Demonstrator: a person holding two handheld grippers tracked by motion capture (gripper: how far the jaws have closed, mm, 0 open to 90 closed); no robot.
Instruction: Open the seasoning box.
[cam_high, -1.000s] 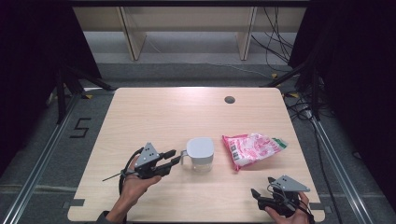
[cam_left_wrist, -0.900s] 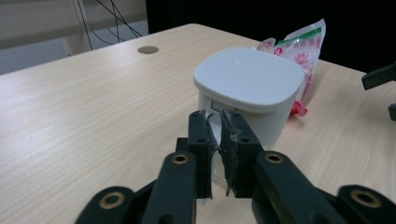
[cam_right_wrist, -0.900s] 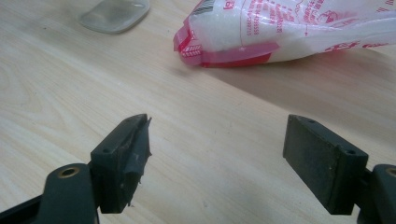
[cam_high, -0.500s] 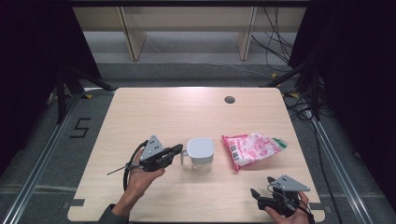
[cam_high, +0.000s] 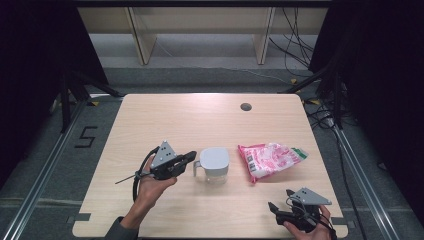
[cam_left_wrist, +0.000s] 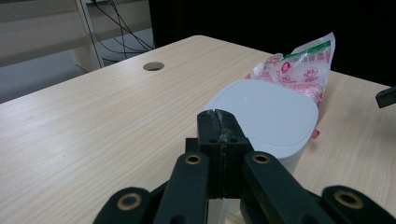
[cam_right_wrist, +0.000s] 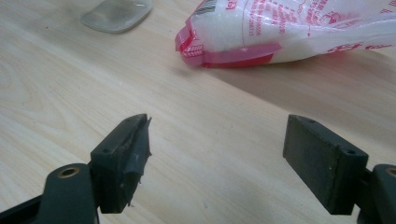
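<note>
- Jug stands lid-on near the table's front edge, its handle turned toward the left gripper
- Left gripper sits just beside that handle, its jaws pressed together with nothing seen between them
- Bag lies flat just past the jug's far side
- Right gripper rests well apart, jaws spread, likely waiting

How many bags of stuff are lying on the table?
1. The pink-and-white bag lies flat on the table, on the far side of the lidded white jug from the left gripper. None seem hidden.
</note>
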